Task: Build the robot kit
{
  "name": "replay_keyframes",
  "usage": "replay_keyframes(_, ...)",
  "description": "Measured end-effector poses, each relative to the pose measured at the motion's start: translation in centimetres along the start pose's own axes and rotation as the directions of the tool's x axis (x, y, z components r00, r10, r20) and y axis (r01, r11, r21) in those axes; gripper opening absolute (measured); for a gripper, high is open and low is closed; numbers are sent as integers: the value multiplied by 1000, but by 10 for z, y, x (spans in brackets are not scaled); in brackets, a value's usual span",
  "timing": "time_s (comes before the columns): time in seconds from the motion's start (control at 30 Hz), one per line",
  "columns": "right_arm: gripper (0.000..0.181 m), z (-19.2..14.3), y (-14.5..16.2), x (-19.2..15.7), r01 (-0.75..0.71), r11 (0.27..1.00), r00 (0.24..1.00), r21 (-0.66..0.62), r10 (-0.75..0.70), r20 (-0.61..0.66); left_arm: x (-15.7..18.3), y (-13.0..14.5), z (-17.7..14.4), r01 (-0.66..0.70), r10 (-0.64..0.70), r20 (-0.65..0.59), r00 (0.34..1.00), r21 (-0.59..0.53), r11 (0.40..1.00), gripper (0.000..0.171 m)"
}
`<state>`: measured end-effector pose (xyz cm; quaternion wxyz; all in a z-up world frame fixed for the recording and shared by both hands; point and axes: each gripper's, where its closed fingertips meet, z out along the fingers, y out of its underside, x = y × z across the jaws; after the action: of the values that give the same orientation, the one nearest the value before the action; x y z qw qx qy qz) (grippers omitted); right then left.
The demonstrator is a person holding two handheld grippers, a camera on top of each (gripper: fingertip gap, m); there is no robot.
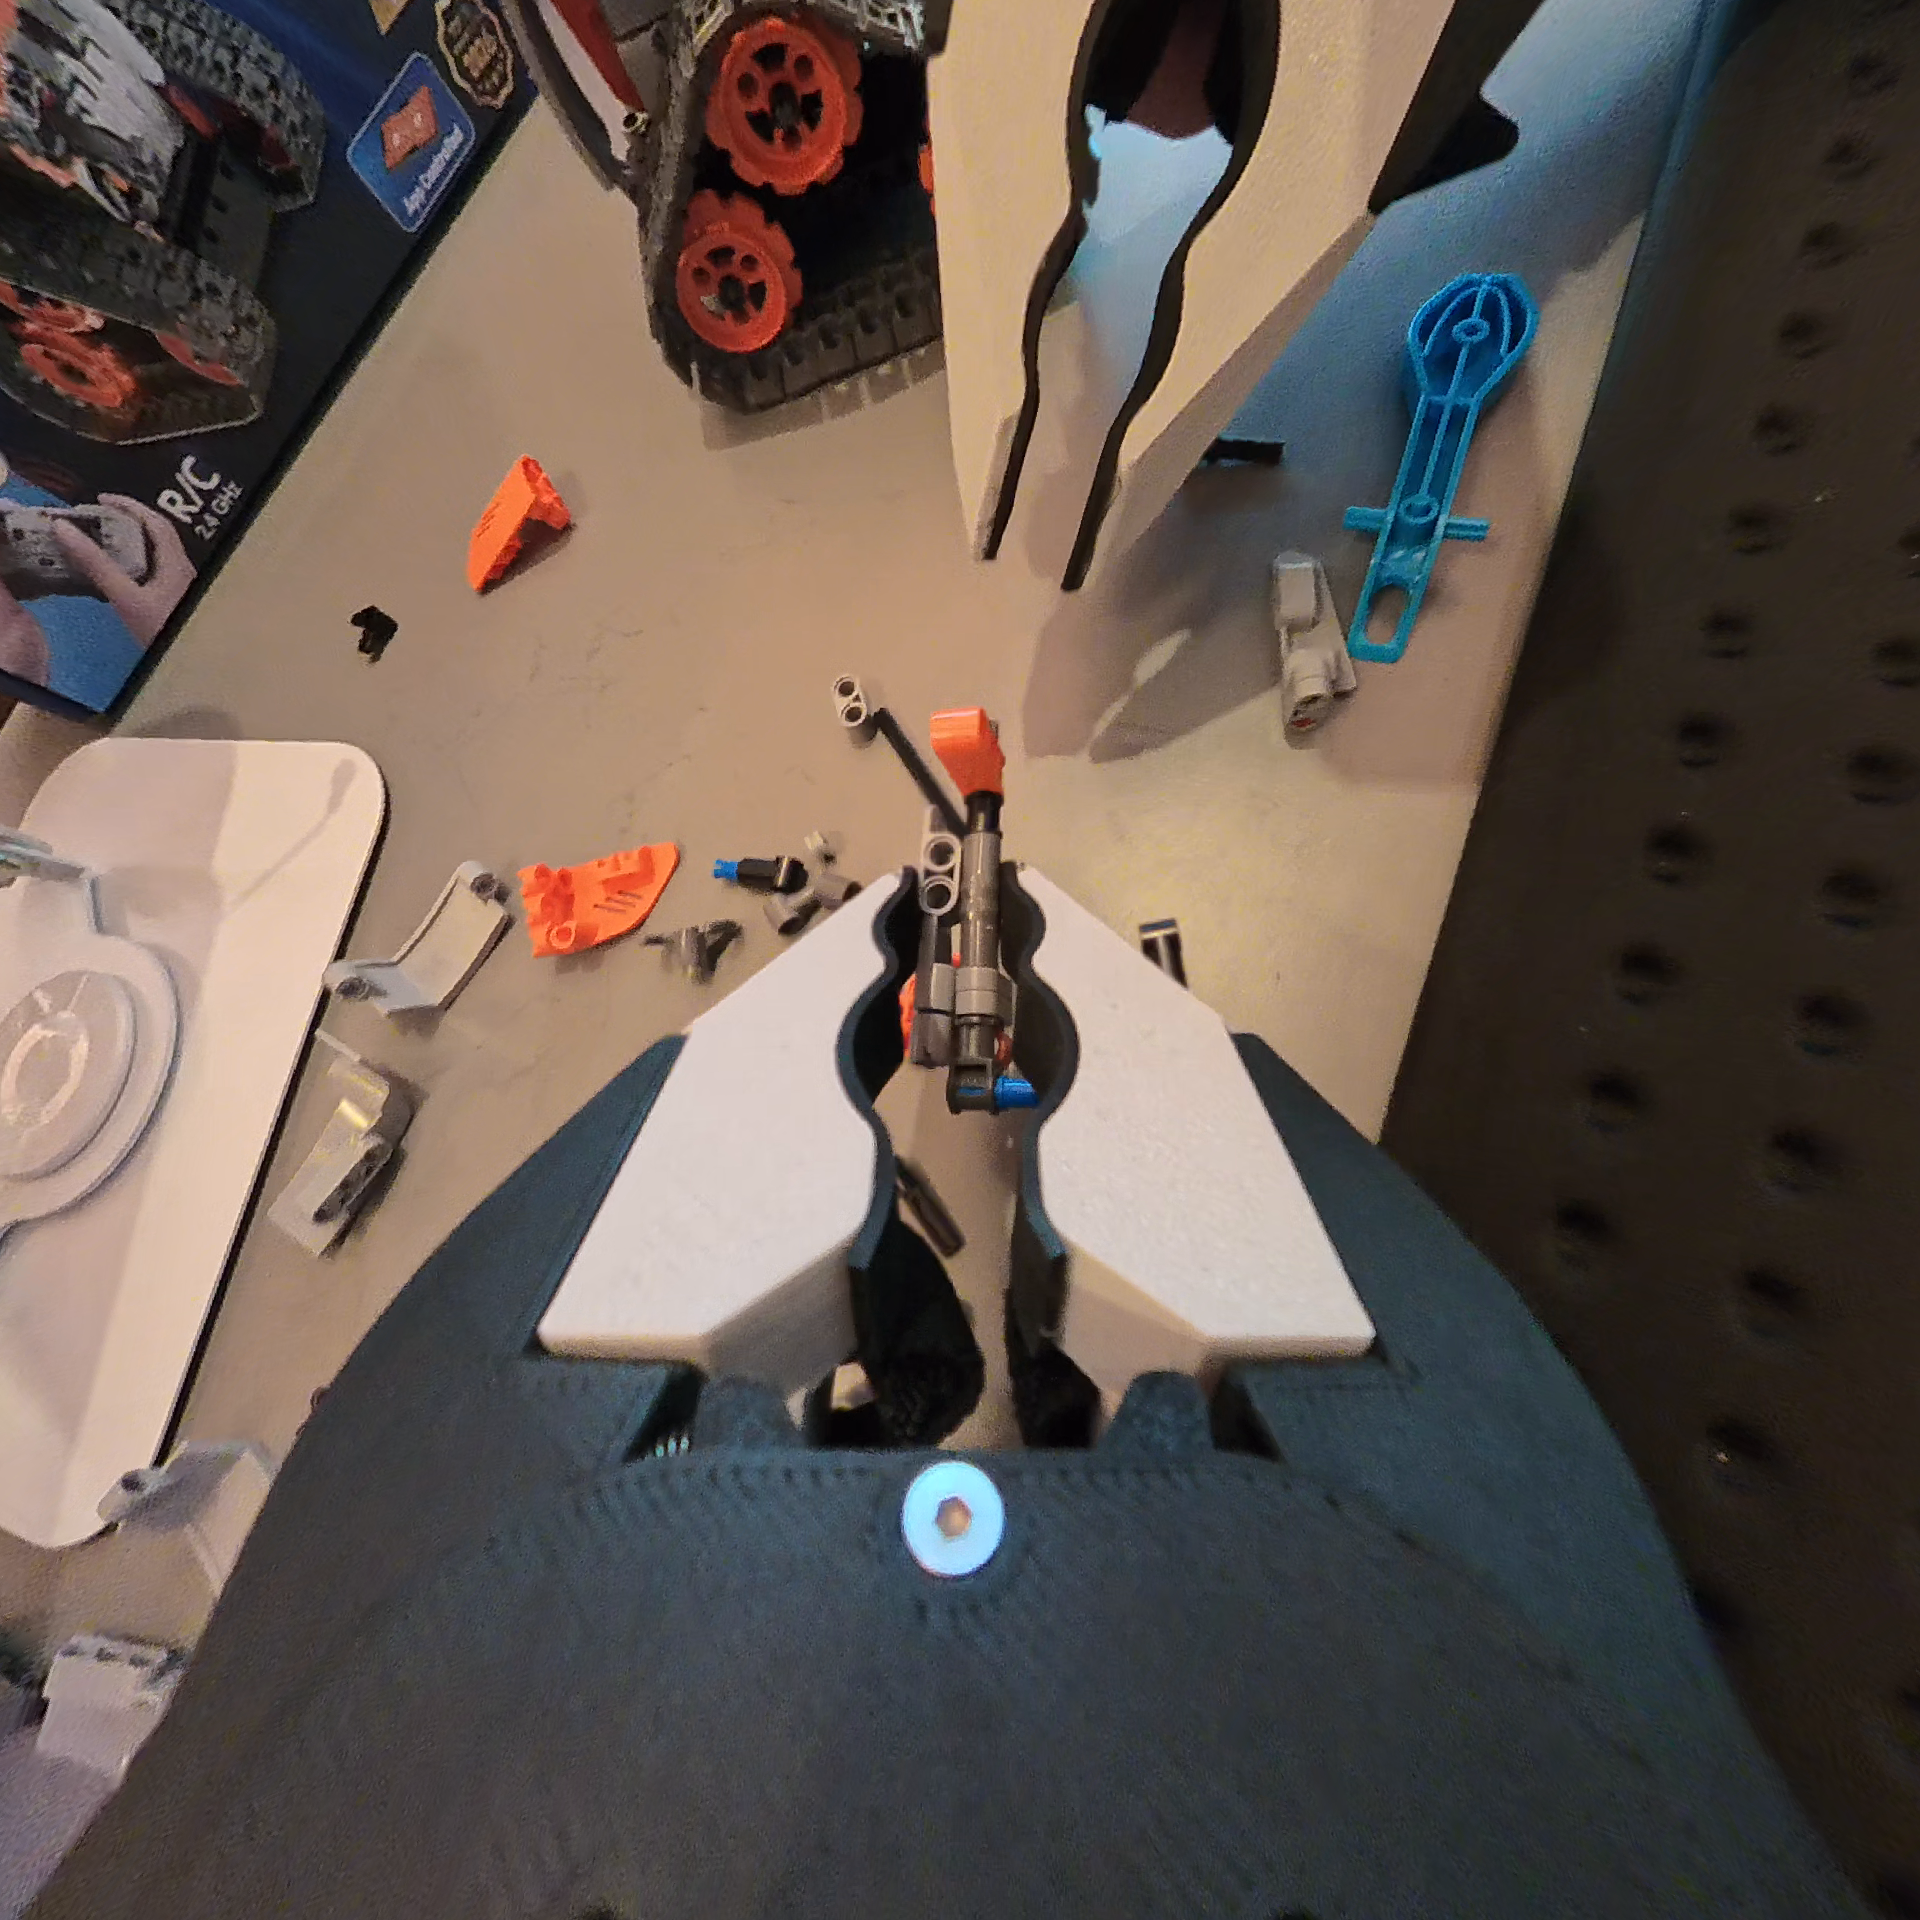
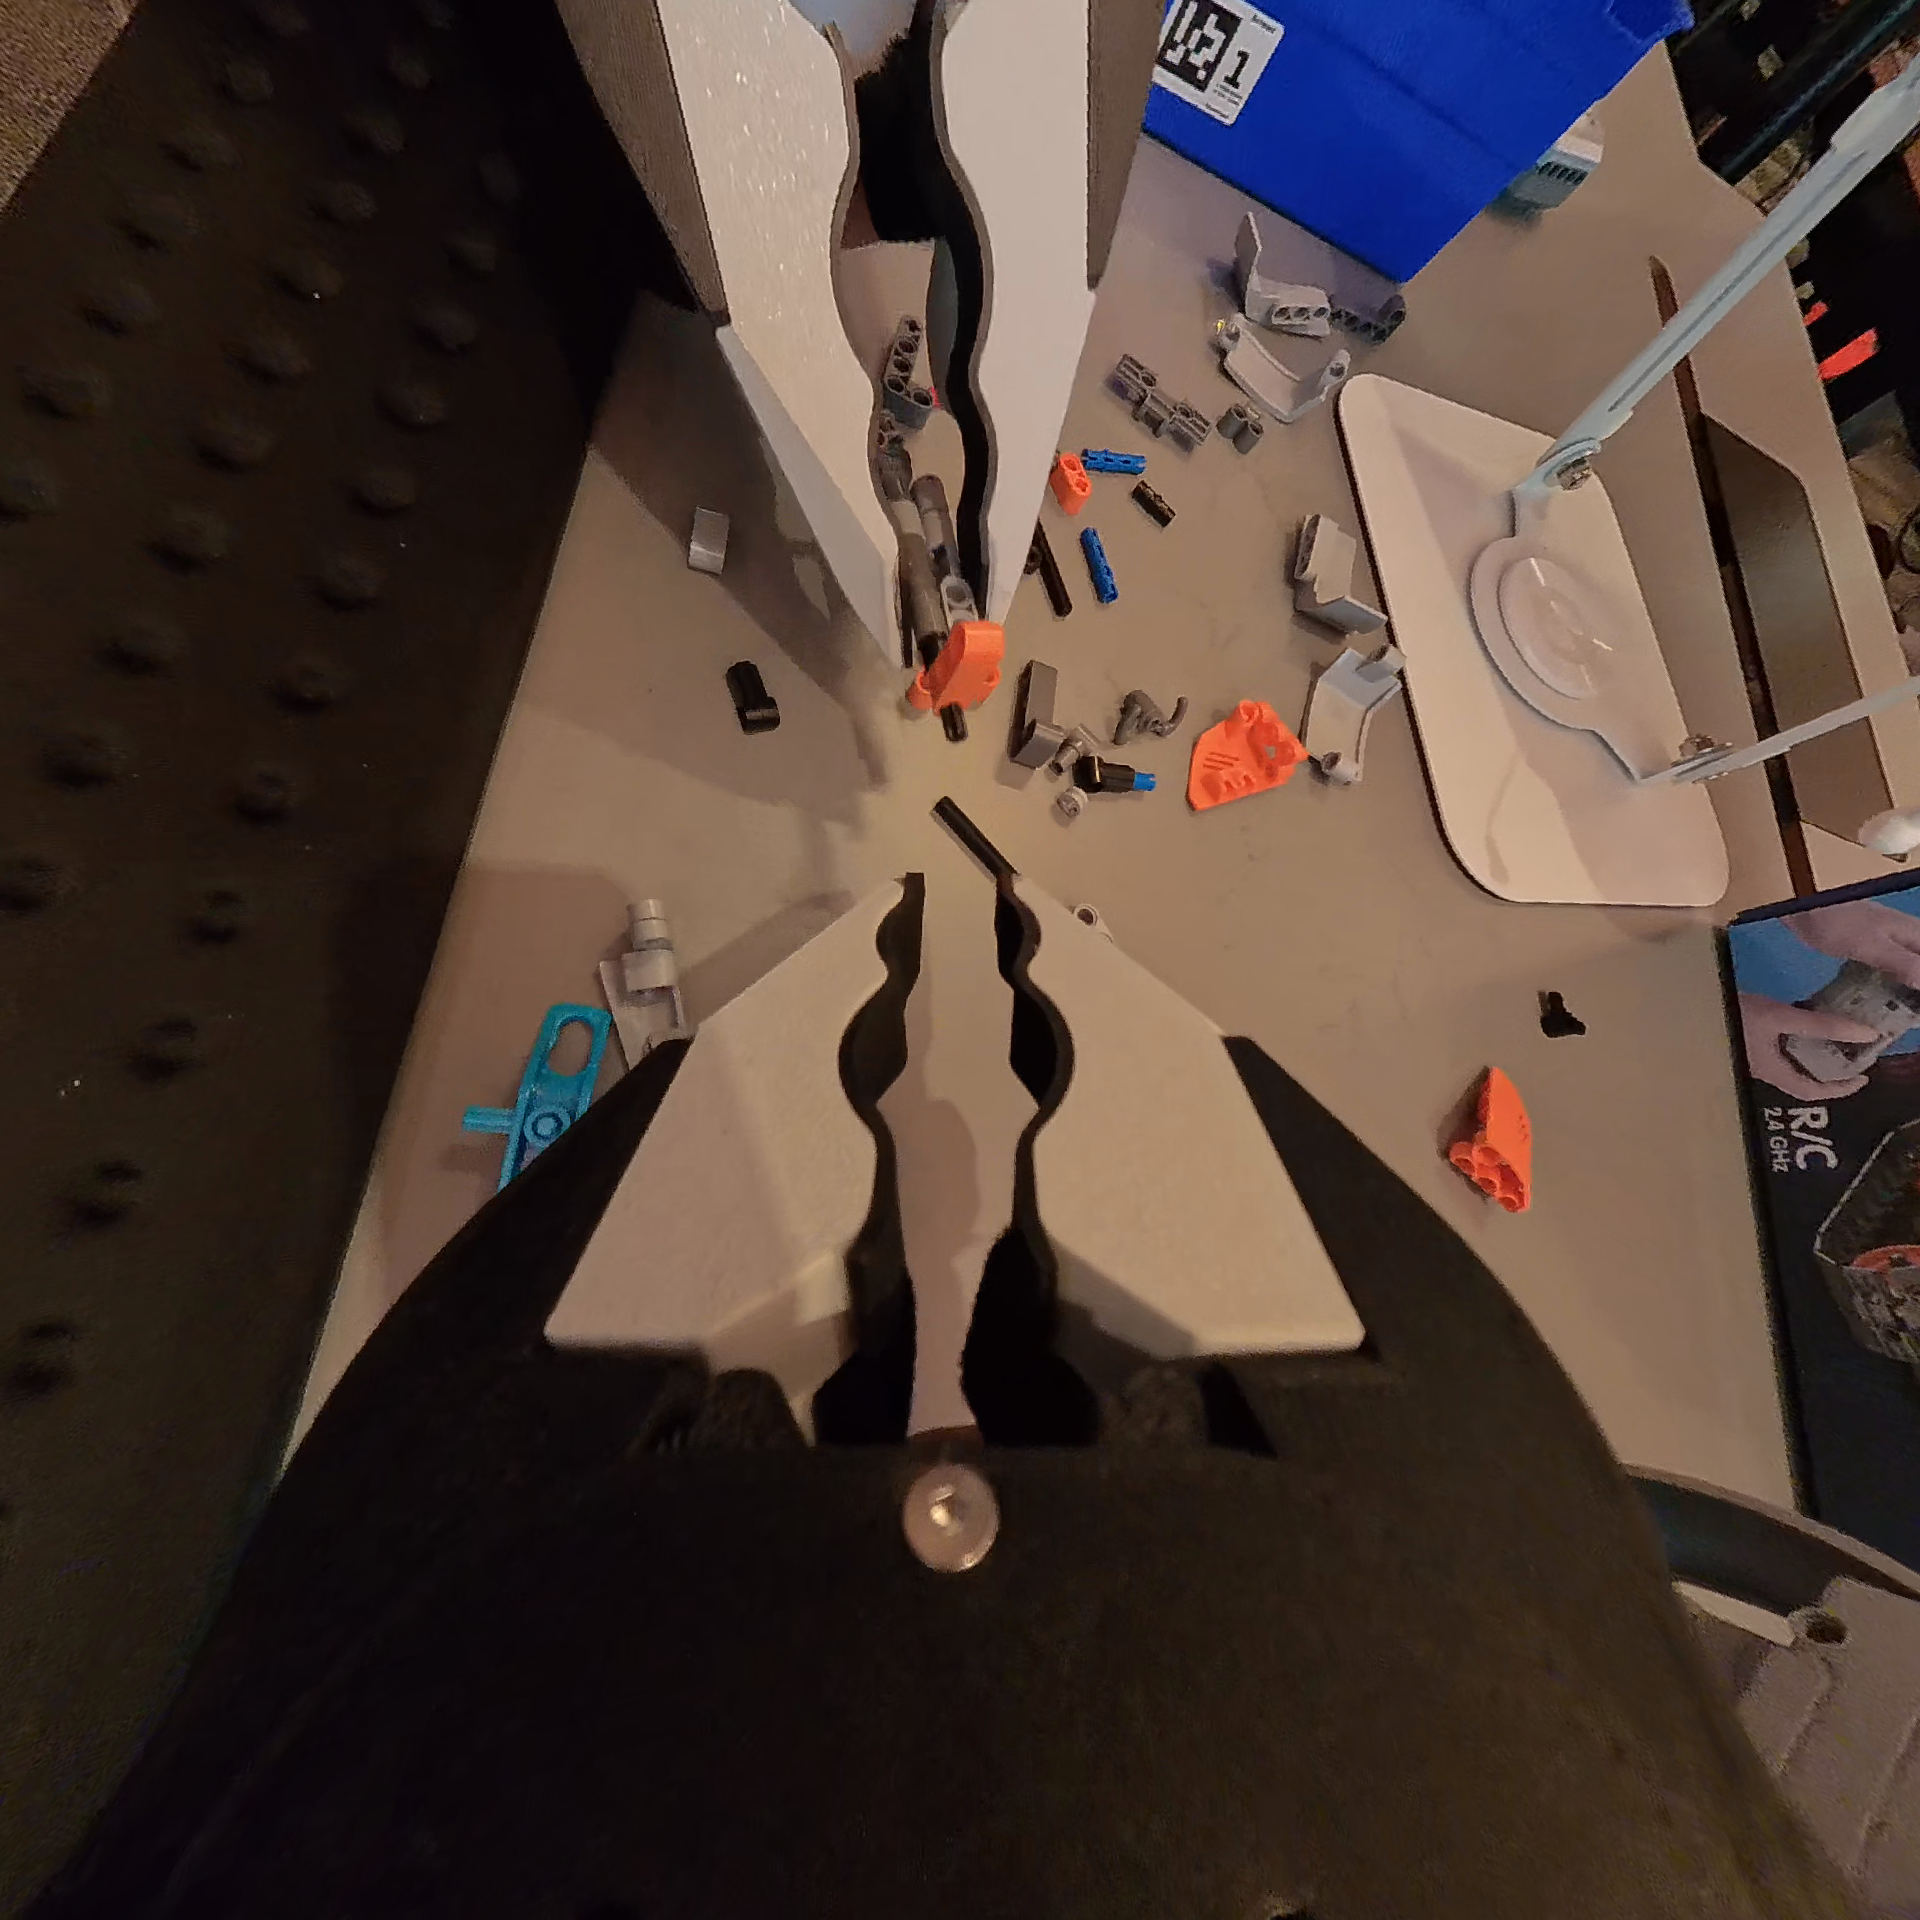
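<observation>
My left gripper (image 1: 961, 881) is shut on a small toy-brick assembly (image 1: 966, 753): a dark grey axle with grey connectors and an orange piece at its far end. It holds the assembly just above the tan table (image 1: 727, 644). The right wrist view shows the left gripper (image 2: 940, 634) coming in from the top with the orange piece (image 2: 961, 660) sticking out. My right gripper (image 2: 958, 888) is slightly open and empty, and its tips face the assembly. A black axle (image 2: 971, 840) lies on the table at its right fingertip. The right gripper also shows in the left wrist view (image 1: 1031, 566).
A tracked toy vehicle (image 1: 790, 208) with orange wheels stands at the back. A picture box (image 1: 135, 312), a white tray (image 1: 208, 1039), a blue bin (image 2: 1403, 104) and a blue plastic tool (image 1: 1423, 468) ring the work area. Loose orange (image 1: 597, 894), grey and black parts are scattered around. A dark studded mat (image 1: 1714, 935) borders the table. Spacing between my two grippers at the tips: around 6 cm.
</observation>
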<state>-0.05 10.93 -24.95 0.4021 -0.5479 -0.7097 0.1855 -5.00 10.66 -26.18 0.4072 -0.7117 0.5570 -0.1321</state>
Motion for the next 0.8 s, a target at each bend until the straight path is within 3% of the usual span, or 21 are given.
replay_keyframes(0.27, 11, -4, 1, 4, -9, 1000, 1000, -2, 9, -14, -8, 13, -14, 47, -47, 35, 998, 14, 999, 13)
replay_keyframes(0.8, 12, -8, 4, 6, -5, 1000, 1000, -6, 5, -18, -11, 19, -11, 70, -70, 27, 997, 8, 998, 13)
